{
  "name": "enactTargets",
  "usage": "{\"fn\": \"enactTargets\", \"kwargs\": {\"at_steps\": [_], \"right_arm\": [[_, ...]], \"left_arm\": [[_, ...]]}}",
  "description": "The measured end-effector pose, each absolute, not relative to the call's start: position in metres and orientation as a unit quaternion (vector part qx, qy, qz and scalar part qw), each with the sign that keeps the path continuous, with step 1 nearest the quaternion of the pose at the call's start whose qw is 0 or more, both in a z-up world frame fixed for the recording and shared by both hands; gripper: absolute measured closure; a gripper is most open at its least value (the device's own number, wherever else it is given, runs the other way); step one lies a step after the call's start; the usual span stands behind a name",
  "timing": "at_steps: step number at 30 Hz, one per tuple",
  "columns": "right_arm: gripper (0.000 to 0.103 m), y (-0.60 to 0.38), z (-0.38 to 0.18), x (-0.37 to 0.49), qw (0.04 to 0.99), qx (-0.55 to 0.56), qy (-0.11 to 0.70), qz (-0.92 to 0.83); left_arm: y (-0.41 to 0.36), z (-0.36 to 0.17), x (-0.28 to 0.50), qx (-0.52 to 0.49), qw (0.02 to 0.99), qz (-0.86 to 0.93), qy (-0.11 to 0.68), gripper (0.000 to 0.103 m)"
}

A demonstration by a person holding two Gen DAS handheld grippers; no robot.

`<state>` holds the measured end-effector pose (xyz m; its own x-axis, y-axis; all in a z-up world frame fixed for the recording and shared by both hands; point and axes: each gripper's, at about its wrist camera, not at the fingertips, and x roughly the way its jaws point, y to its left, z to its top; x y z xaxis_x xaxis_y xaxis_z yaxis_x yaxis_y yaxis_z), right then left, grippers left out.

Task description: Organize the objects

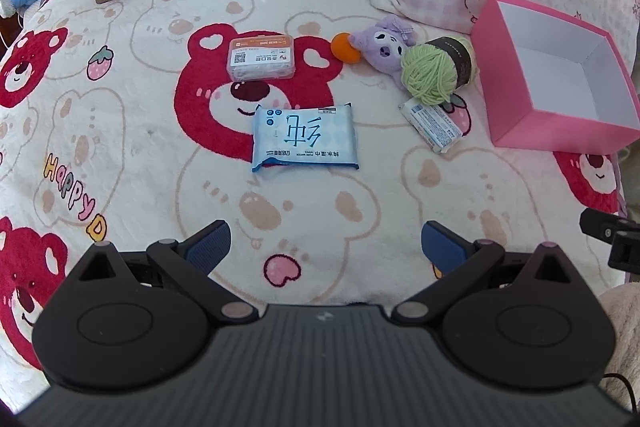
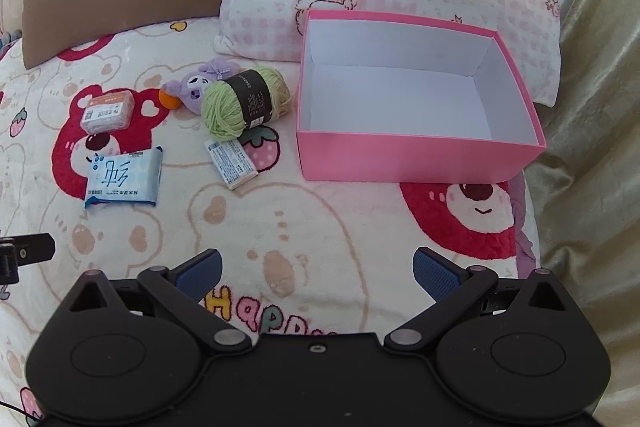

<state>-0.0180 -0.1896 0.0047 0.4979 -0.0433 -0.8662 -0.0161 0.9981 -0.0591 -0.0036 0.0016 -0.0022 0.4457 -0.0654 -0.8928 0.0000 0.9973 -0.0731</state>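
left gripper (image 1: 326,247) hovering agape, empty | wipes pack (image 1: 305,138) lying at twelve o'clock, long axis crosswise | right gripper (image 2: 318,275) agape, farther

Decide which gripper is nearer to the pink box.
Right. The right gripper hovers just in front of the pink box, slightly to its left. The left gripper is farther left, facing the wipes pack.

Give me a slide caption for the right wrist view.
Open right tool above a bear-print blanket; empty pink box beside green yarn, wipes and small items.
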Motion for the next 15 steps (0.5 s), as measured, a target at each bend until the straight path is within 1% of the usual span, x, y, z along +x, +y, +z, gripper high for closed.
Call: {"fn": "enactTargets", "kwargs": {"at_steps": [2,3,15], "right_arm": [[0.008,-0.1904,0.0059,-0.0193,0.862,-0.020,0.507,0.003],[0.008,-0.1902,0.0061,-0.0206,0.861,-0.014,0.508,0.007],[0.007,-0.1966,0.0114,-0.0198,0.863,-0.012,0.505,-0.010]], "left_arm": [[0.0022,-0.0029,-0.0042,-0.031,0.849,-0.020,0.527,0.000],[0.0025,-0.0032,-0.0048,-0.032,0.849,-0.023,0.528,0.000],[-0.0056,0.0010,-0.0097,-0.031,0.849,-0.033,0.527,0.000]]}}
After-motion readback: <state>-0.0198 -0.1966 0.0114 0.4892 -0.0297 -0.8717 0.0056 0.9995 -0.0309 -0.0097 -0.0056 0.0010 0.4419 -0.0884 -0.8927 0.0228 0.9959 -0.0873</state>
